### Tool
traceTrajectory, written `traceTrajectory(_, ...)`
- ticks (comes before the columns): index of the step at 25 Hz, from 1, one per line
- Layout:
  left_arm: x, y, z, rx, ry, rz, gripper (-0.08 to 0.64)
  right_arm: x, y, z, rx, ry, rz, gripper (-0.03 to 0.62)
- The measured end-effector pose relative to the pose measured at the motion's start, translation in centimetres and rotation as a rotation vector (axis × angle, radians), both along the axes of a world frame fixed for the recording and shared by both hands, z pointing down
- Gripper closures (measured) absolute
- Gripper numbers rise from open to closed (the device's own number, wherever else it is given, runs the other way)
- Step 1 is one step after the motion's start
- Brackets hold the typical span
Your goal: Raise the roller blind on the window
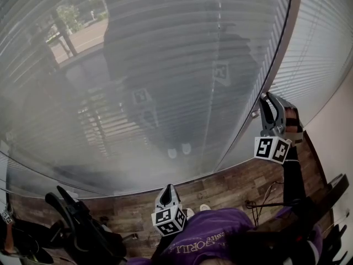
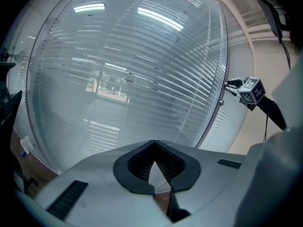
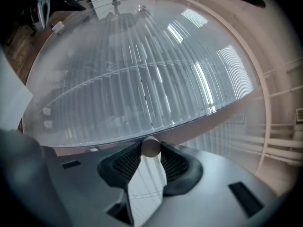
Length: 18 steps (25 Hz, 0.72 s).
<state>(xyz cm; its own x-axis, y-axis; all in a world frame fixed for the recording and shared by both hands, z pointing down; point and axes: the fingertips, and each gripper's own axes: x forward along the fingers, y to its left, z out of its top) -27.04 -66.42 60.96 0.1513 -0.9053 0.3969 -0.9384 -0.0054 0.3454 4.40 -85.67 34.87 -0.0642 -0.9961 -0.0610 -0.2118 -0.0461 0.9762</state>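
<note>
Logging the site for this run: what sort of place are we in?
Likely an office: a large window with a slatted blind, a wood-plank floor, and reflected strip lights.

Wood floor w/ black cable on it.

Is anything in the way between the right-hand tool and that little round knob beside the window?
Nothing visible does. The right tool has its jaws closed on the knob at the edge of the window frame, with nothing else between them.
</note>
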Motion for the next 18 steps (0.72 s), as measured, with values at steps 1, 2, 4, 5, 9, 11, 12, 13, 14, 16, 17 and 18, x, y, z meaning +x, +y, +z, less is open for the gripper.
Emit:
traceTrajectory(1, 0.0, 0.0, -0.1, 0.000, -0.001, -0.001, 0.560, 0.2, 0.0, 0.0, 0.011, -0.011, 0.003, 0.468)
traceTrajectory(2, 0.0, 0.1, -0.1, 0.000, -0.002, -0.002, 0.560, 0.3, 0.1, -0.1, 0.022, -0.027, 0.003, 0.468)
traceTrajectory(4, 0.0, 0.1, -0.1, 0.000, -0.005, -0.004, 0.560, 0.4, 0.7, 0.1, 0.034, -0.073, 0.001, 0.468)
traceTrajectory(5, -0.2, 0.2, -0.1, 0.000, -0.007, -0.006, 0.560, 0.4, 1.1, 0.4, 0.033, -0.099, 0.000, 0.468)
traceTrajectory(9, -0.6, 0.4, 0.1, -0.003, -0.011, -0.013, 0.560, -0.9, 3.1, 1.3, 0.038, -0.197, -0.033, 0.468)
traceTrajectory(11, -0.4, 0.2, -0.1, -0.003, -0.014, -0.010, 0.560, -1.9, 4.0, 1.3, 0.040, -0.288, -0.068, 0.468)
traceTrajectory(12, -0.3, 0.1, -0.1, -0.003, -0.016, -0.005, 0.560, -2.5, 4.4, 1.3, 0.031, -0.351, -0.088, 0.468)
traceTrajectory(13, -0.2, 0.1, -0.1, -0.002, -0.018, 0.001, 0.560, -3.2, 4.7, 1.4, 0.016, -0.421, -0.112, 0.468)
traceTrajectory(14, -0.1, 0.0, -0.1, -0.002, -0.022, 0.007, 0.560, -4.0, 5.0, 1.4, -0.003, -0.496, -0.141, 0.468)
traceTrajectory(16, 0.1, 0.1, 0.1, -0.004, -0.027, 0.018, 0.560, -5.5, 5.5, 1.4, -0.042, -0.673, -0.214, 0.468)
traceTrajectory(17, 0.1, 0.1, 0.2, -0.007, -0.027, 0.021, 0.560, -6.0, 5.7, 1.6, -0.064, -0.781, -0.246, 0.469)
traceTrajectory(18, 0.2, 0.1, 0.2, -0.010, -0.026, 0.022, 0.560, -6.2, 5.9, 1.9, -0.091, -0.889, -0.262, 0.489)
